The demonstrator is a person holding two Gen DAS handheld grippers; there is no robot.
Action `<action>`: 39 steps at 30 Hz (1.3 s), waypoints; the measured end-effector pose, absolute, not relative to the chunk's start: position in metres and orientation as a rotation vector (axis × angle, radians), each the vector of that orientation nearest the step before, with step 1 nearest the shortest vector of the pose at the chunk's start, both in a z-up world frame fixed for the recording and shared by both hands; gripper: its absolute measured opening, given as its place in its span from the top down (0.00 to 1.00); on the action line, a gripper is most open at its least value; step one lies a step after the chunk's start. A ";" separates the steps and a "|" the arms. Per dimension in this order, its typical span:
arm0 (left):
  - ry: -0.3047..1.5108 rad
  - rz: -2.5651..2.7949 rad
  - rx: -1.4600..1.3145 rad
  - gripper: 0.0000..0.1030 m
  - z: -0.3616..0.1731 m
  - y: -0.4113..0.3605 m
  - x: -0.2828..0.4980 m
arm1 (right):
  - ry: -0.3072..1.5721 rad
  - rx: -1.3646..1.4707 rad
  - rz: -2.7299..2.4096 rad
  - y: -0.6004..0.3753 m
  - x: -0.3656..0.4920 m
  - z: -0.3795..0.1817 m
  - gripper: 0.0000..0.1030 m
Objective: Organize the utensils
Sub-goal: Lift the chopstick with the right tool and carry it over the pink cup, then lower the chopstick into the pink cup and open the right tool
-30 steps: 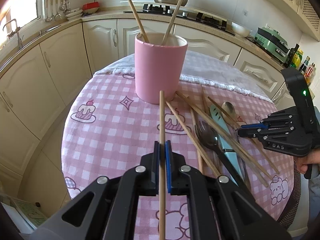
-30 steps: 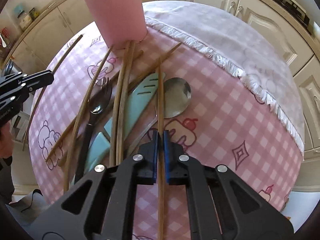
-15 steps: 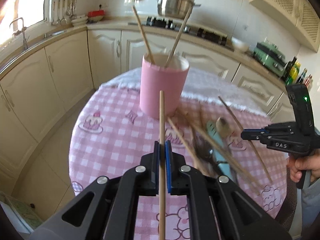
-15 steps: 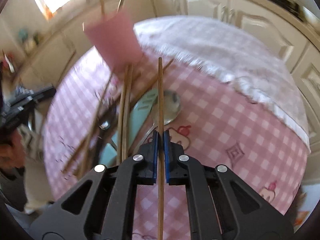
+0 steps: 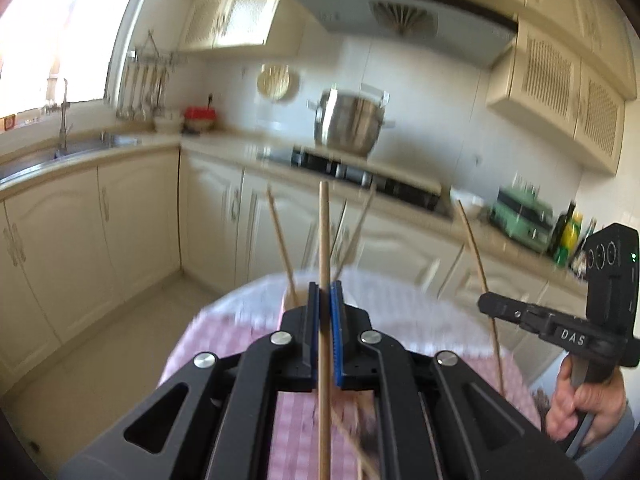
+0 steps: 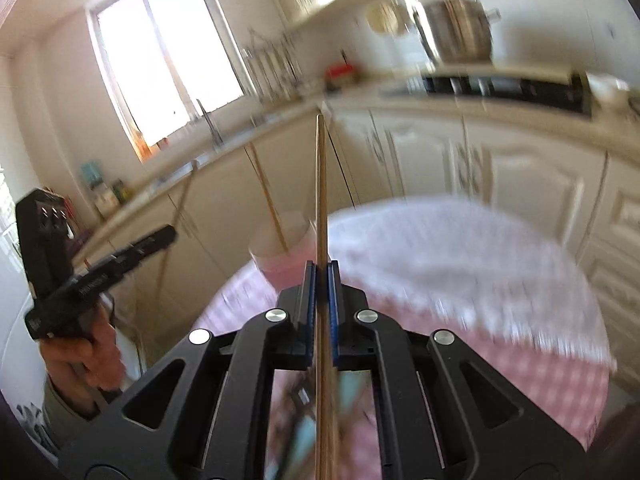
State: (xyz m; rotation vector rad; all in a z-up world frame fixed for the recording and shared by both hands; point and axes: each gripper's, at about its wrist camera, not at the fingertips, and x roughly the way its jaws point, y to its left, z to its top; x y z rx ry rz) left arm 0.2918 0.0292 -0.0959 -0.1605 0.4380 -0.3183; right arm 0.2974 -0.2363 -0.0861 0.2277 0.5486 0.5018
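Observation:
My left gripper [image 5: 325, 285] is shut on a wooden chopstick [image 5: 324, 236] that points up and forward. My right gripper [image 6: 321, 267] is shut on another wooden chopstick [image 6: 320, 184], also tilted up. The pink cup [image 6: 286, 252] stands on the table just ahead of the right gripper, with a chopstick [image 6: 266, 188] leaning in it. In the left wrist view the cup is mostly hidden behind my fingers; chopsticks [image 5: 280, 236] rise from it. The right gripper also shows in the left wrist view [image 5: 486, 304], and the left gripper in the right wrist view [image 6: 170, 236]. Both views are blurred.
The round table has a pink checked cloth [image 6: 552, 372] with a white cloth [image 6: 460, 260] at its far side. A teal-handled utensil [image 6: 352, 392] lies under the right gripper. Cream cabinets [image 5: 132, 220], a sink [image 5: 60, 152] and a stove with a steel pot [image 5: 348, 124] stand behind.
Both grippers have lifted and tilted upward with their chopsticks, so the views now show the kitchen more than the table. The utensil pile has dropped below the frame.

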 end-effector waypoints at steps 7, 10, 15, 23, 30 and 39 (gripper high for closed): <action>0.271 -0.322 -0.221 0.95 -0.055 0.019 0.331 | 0.392 0.246 0.529 -0.196 0.345 -0.043 0.94; 0.227 -0.317 -0.236 0.95 -0.049 0.015 0.352 | 0.352 0.243 0.519 -0.182 0.363 -0.039 0.94; 0.217 -0.309 -0.283 0.95 -0.054 0.012 0.381 | 0.324 0.270 0.494 -0.174 0.386 -0.048 0.94; 0.201 -0.283 -0.291 0.95 -0.075 0.002 0.413 | 0.299 0.299 0.456 -0.169 0.408 -0.066 0.94; 0.255 -0.253 -0.252 0.95 -0.101 0.000 0.428 | 0.336 0.298 0.440 -0.166 0.419 -0.094 0.94; 0.276 -0.245 -0.208 0.83 -0.107 -0.001 0.424 | 0.378 0.281 0.431 -0.171 0.409 -0.101 0.93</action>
